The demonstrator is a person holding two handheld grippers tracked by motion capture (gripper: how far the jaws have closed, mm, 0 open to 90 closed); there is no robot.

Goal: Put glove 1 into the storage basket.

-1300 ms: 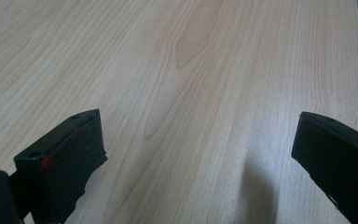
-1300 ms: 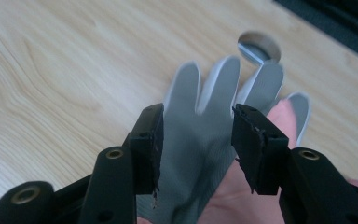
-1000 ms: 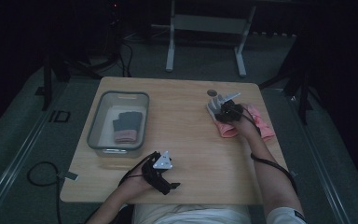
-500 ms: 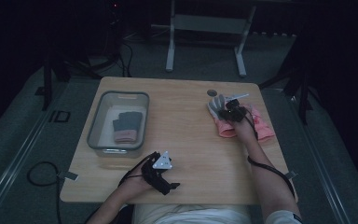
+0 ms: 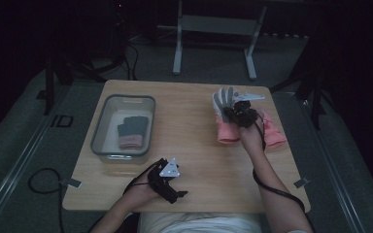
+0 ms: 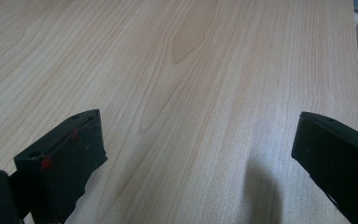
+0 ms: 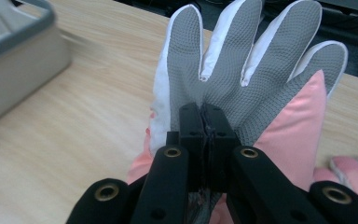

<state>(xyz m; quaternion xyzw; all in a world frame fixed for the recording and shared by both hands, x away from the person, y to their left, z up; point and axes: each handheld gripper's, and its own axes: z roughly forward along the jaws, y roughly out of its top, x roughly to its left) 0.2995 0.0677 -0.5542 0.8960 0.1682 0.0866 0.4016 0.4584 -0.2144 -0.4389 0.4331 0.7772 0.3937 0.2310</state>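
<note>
Bare table (image 5: 194, 145) lies open between the bin (image 5: 99, 126) at left and gloves (image 5: 272, 133) at right.

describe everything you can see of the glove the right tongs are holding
The glove has a grey, dotted grip palm, white fabric between its fingers and a pink cuff end. It looks like soft knit with a rubbery coating. The right tongs are shut on its palm, holding it lifted with fingers spread and pointing away, at the table's far right. Another pink glove lies beside it.
</note>
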